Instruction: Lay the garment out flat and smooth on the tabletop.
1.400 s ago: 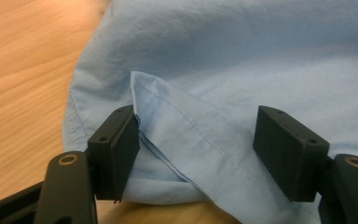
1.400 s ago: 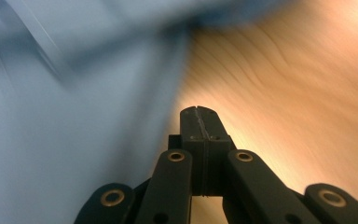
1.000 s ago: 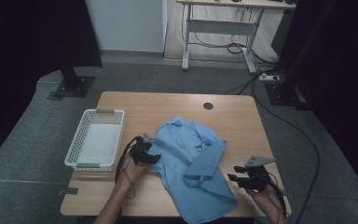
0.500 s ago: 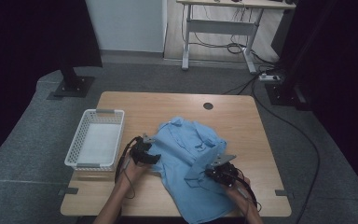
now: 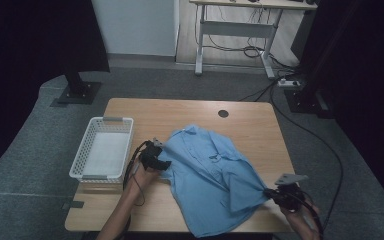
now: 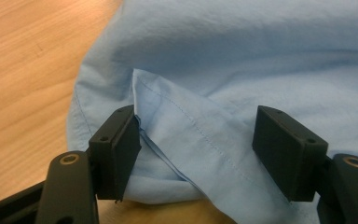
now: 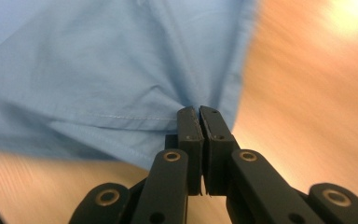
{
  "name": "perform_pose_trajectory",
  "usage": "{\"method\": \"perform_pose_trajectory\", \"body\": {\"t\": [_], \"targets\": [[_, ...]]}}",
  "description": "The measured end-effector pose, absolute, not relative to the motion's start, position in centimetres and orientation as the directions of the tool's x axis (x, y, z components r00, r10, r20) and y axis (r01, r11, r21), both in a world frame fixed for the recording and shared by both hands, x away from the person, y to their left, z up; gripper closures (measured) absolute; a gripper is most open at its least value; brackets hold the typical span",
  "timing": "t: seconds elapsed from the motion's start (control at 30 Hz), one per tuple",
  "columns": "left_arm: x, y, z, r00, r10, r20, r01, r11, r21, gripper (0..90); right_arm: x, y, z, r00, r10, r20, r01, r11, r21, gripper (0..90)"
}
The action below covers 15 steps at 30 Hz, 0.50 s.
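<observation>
Wooden table (image 5: 260,130); blue shirt (image 5: 215,175) pinched in right tool (image 7: 199,112); left tool (image 6: 196,140) apart astride hem.

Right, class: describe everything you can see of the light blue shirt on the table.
The light blue shirt is thin woven cloth with stitched seams, a collar and small buttons. It lies spread but rumpled on the wooden table, its lower edge reaching the near rim. The right tongs are shut on a sleeve edge, drawing it to a taut point. The left tongs stand open around a folded, stitched edge at the shirt's other side.
</observation>
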State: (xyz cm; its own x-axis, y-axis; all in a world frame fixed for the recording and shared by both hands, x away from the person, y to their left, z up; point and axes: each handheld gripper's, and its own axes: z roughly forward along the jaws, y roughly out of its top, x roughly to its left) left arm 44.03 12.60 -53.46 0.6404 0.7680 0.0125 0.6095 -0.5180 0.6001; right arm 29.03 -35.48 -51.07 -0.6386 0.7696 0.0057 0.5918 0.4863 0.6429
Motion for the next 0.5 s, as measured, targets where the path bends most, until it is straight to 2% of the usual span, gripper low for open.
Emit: {"method": "perform_pose_trajectory", "body": {"t": [0.1,0.13,0.2,0.23,0.3,0.43,0.5], "targets": [[44.5,12.4,-53.1,0.654,0.756,0.012,0.618,-0.544,0.568,32.3,28.1,-38.0,-51.0,-0.608,0.792,0.058,0.632,0.437,0.640,85.7],[44.6,12.2,-52.7,0.668,0.744,0.026,0.612,-0.569,0.550,35.6,27.8,-38.3,-50.8,-0.606,0.793,0.053,0.627,0.436,0.645,84.9],[44.0,12.1,-51.3,0.671,0.738,0.077,0.575,-0.582,0.575,38.5,27.5,-38.7,-49.9,-0.597,0.802,0.017,0.596,0.429,0.678,74.9],[43.5,12.2,-50.6,0.672,0.739,0.047,0.565,-0.553,0.612,38.5,27.5,-38.6,-49.3,-0.589,0.808,0.009,0.584,0.418,0.696,71.3],[42.4,12.0,-49.4,0.684,0.729,-0.022,0.554,-0.499,0.667,35.8,27.9,-38.0,-48.1,-0.598,0.802,0.004,0.551,0.408,0.728,63.5],[39.8,10.2,-49.4,0.729,0.685,-0.001,0.509,-0.542,0.669,29.1,29.9,-34.8,-47.2,-0.653,0.757,0.001,0.501,0.431,0.751,58.2],[38.6,9.2,-50.4,0.743,0.669,-0.001,0.506,-0.560,0.657,28.7,31.3,-32.7,-47.7,-0.679,0.734,0.000,0.483,0.447,0.753,54.6]]}}
